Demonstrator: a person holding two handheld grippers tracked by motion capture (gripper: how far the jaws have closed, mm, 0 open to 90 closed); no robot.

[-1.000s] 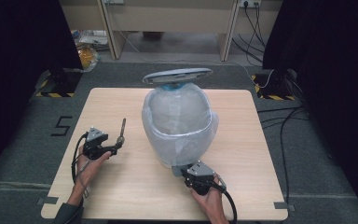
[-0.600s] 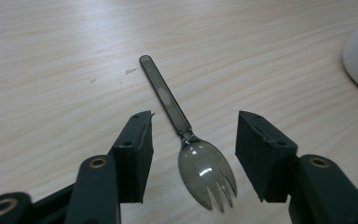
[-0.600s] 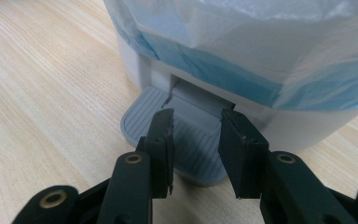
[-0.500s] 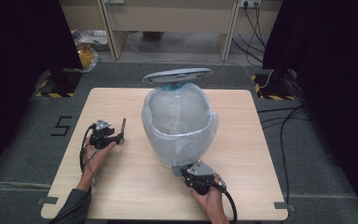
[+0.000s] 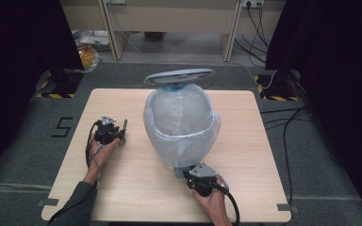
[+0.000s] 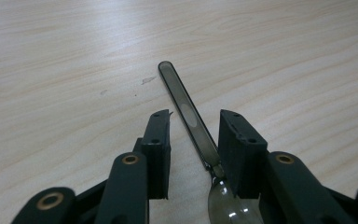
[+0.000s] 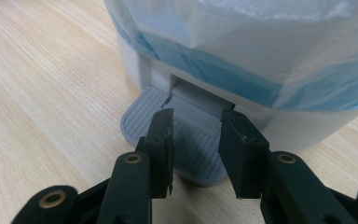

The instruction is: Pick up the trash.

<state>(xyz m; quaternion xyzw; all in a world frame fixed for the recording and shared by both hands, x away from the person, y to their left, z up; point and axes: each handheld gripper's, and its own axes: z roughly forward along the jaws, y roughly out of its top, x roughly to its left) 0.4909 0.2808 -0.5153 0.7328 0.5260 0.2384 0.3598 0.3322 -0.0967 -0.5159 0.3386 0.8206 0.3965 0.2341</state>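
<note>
Looks like a lab recording setup: black curtains [image 5: 19,47] on both sides, hazard tape [image 5: 54,95] on the grey floor, cables [image 5: 287,127] trailing at right.

On the counter [image 5: 136,188] the pedal bin [image 5: 181,125] stands in the middle, its lid [image 5: 179,75] raised behind it. The spoon [image 6: 191,119] lies left of the bin, between the left claw's [image 5: 120,136] jaws. The right claw [image 5: 181,172] rests on the pedal [image 7: 186,140] at the bin's near side.
</note>
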